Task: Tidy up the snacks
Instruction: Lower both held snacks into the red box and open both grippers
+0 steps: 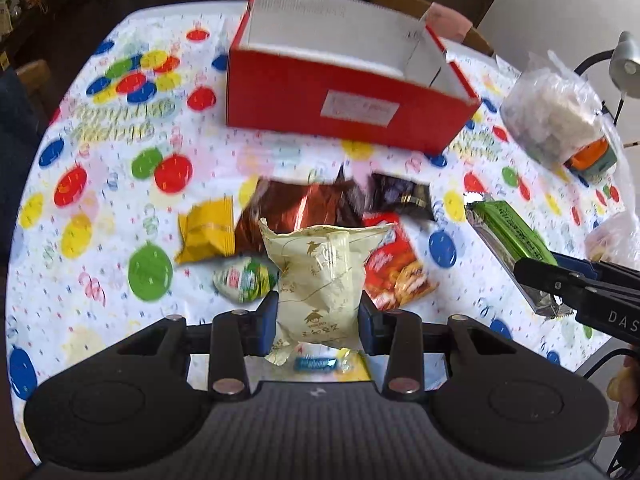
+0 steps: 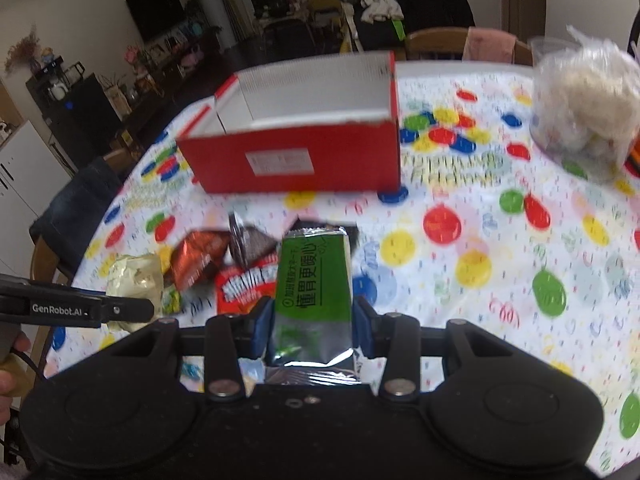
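My left gripper is shut on a cream snack bag and holds it above the table. My right gripper is shut on a green and silver snack bar; the bar also shows in the left wrist view. An open red box with a white inside stands farther back on the table; it also shows in the right wrist view. A pile of snacks lies in front of the box: a yellow packet, a brown foil bag, a red packet, a dark packet, a small green-white packet.
A balloon-print tablecloth covers the round table. A clear plastic bag of pale items sits at the right edge, with an orange thing beside it. Wooden chairs stand behind the table. A small blue candy lies under my left gripper.
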`<act>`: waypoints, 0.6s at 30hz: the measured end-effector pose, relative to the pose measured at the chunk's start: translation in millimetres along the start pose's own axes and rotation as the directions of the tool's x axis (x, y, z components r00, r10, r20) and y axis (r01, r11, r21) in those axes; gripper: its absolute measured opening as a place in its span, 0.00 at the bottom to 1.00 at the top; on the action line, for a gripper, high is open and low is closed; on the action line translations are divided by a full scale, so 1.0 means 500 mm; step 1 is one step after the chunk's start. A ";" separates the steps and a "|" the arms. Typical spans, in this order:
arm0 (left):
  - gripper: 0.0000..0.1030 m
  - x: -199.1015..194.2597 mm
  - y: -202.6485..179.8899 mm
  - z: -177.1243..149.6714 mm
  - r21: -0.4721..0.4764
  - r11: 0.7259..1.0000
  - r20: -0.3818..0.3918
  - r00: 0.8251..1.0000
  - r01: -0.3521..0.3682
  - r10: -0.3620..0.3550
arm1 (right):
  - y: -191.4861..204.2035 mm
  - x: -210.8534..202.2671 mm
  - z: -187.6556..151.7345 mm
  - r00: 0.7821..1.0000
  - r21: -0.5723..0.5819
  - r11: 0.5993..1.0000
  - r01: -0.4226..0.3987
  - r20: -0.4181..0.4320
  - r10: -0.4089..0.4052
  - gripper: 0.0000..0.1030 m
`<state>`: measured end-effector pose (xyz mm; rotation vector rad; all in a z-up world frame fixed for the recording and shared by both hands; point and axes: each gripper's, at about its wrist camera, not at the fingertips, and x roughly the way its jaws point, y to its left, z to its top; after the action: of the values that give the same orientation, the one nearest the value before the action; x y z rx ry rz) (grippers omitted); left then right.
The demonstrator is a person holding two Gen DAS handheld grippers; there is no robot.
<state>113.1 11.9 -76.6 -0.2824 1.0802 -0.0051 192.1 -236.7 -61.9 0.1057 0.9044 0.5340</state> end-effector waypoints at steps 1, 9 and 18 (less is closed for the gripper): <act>0.37 -0.006 -0.001 0.009 -0.001 1.000 0.007 1.000 0.002 -0.002 | 0.002 -0.004 0.011 1.000 -0.004 1.000 -0.002 0.013 0.002 0.40; 0.37 -0.040 -0.016 0.106 0.014 1.000 0.084 0.996 -0.001 -0.001 | 0.003 -0.015 0.118 0.995 -0.020 1.000 -0.003 0.102 0.005 0.40; 0.37 -0.038 -0.028 0.230 0.028 0.999 0.145 0.989 -0.039 0.034 | -0.008 0.024 0.232 0.987 -0.063 0.998 0.021 0.160 -0.011 0.40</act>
<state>206.0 27.2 -6.2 -0.2316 0.9400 0.0310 289.1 -219.1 0.6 0.0818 0.7308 0.5313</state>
